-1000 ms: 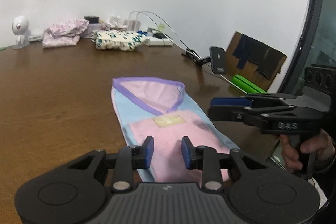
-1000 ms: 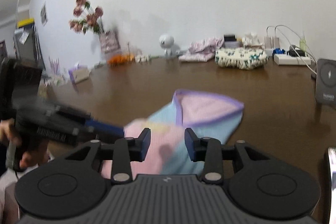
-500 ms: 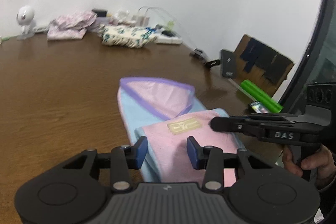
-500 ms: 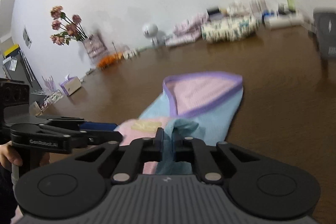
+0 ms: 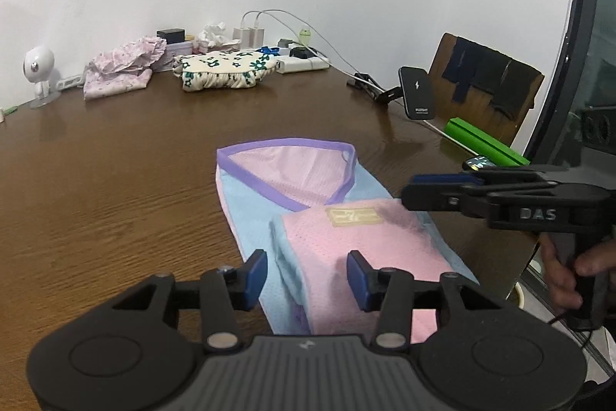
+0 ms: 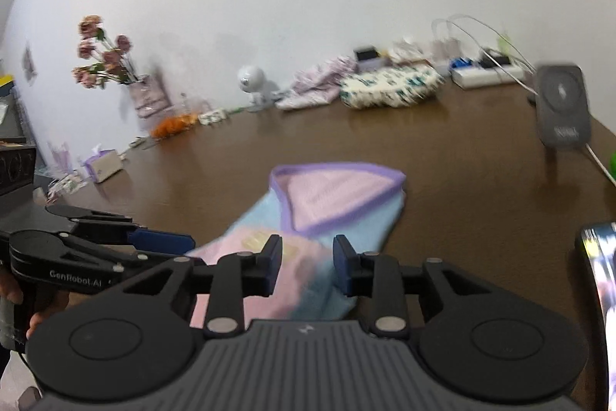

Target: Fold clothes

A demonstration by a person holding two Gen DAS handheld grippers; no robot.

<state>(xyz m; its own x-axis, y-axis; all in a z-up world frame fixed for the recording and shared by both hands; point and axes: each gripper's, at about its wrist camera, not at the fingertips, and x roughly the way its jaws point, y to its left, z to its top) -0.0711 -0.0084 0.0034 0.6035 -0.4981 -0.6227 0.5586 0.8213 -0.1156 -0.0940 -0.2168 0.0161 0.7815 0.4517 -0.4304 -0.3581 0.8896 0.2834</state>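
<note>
In the left wrist view, the garment, light blue and pink with a purple border, lies flat on the brown tabletop, near the front edge. Its near part is turned over onto the middle, so the pink side with a small label faces up, and the far purple-bordered end stays uncovered. The left claw hangs just above the near folded edge, its fingers spread apart and holding nothing. The right claw comes in from the right over the label; seen from the side, I cannot tell its state here. Two other bundles of clothes lie far back by the wall.

In the right wrist view, which is blurred, the right claw is released, with nothing between its fingers, over the same garment.

I judge that one fold is laid and the far end probably still waits for another fold.
</note>
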